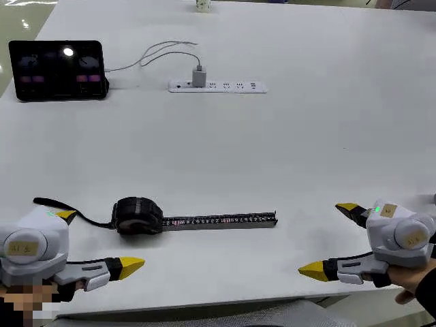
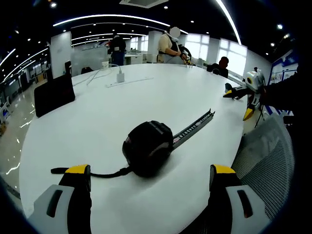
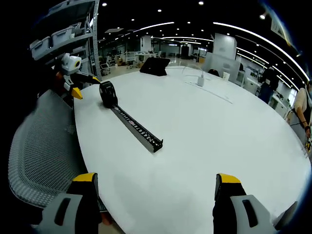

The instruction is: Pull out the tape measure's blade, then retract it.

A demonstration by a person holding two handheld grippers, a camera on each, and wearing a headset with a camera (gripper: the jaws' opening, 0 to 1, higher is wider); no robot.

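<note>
Your left tool (image 1: 102,238) is at the near left edge of the white worktop (image 1: 306,150). Its two yellow tips are spread wide and it holds nothing. Your right tool (image 1: 325,238) is at the near right edge. Its tips are spread wide too, and nothing is between them. The black tape measure (image 1: 137,216) sits on the worktop just in front of your left tool, not touching it. In the left gripper view the round black case lies between the two tips but a little past them. The blade (image 1: 221,219) is pulled out part way. It lies flat on the worktop and points toward your right side. You can see small numbers along it. The end of the blade stops well short of your right tool, with bare worktop between them. A thin black strap (image 1: 58,204) comes out of the case on the other side and lies on the worktop near your left tool. Far back on the left is a dark tablet (image 1: 58,69) with some small lights on its screen. Next to it, near the middle, is a white power strip (image 1: 218,86) with a plug (image 1: 199,76) in it. A pale cable (image 1: 157,53) runs from the plug to the tablet. In the right gripper view a grey mesh chair (image 3: 44,146) is by the edge of the worktop.
</note>
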